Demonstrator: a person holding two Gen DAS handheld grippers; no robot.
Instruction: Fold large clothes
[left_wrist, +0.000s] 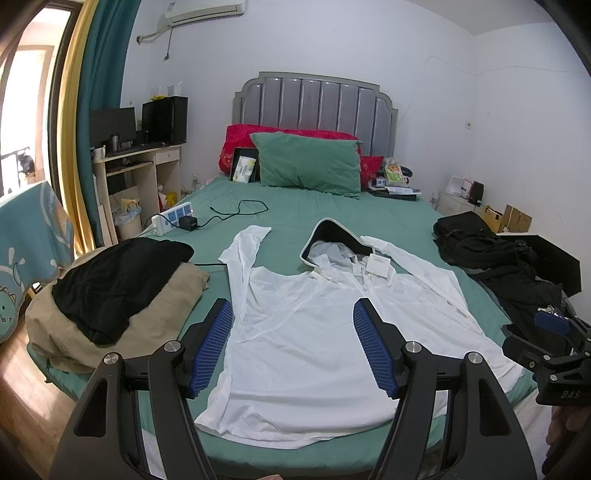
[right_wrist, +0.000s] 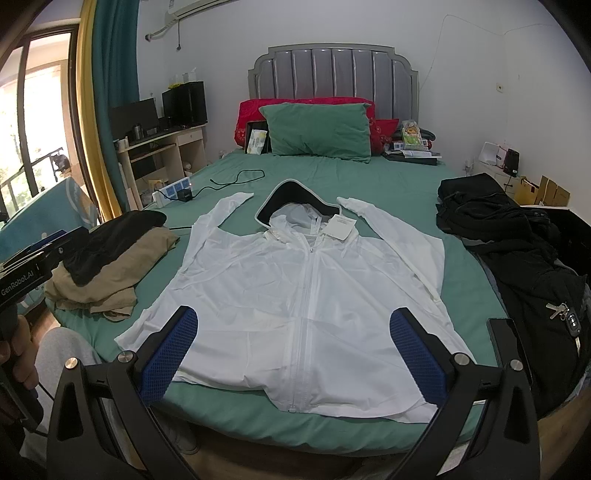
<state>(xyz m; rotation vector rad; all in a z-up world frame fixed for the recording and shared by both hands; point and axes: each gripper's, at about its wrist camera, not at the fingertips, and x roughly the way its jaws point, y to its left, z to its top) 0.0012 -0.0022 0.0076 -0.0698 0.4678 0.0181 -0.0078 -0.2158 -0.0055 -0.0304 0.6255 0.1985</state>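
White hooded jacket (right_wrist: 306, 291): spread flat, zip up, on the bed (right_wrist: 391, 184); hem along the foot edge, hood toward the pillow (right_wrist: 317, 129), sleeves angled up toward the head end.
Left claw (left_wrist: 293, 350): jaws wide apart, holding nothing, above the jacket's hem.
Right claw (right_wrist: 293, 354): jaws wide apart, holding nothing, above the hem.
Folded tan and black clothes (right_wrist: 107, 266): left edge, near the foot corner, just beside the jacket's sleeve.
Black clothes pile (right_wrist: 517, 251): right edge.
Power strip (right_wrist: 173, 192) and cable: left edge, beyond the folded clothes.
Open sheet: between hood and pillow.
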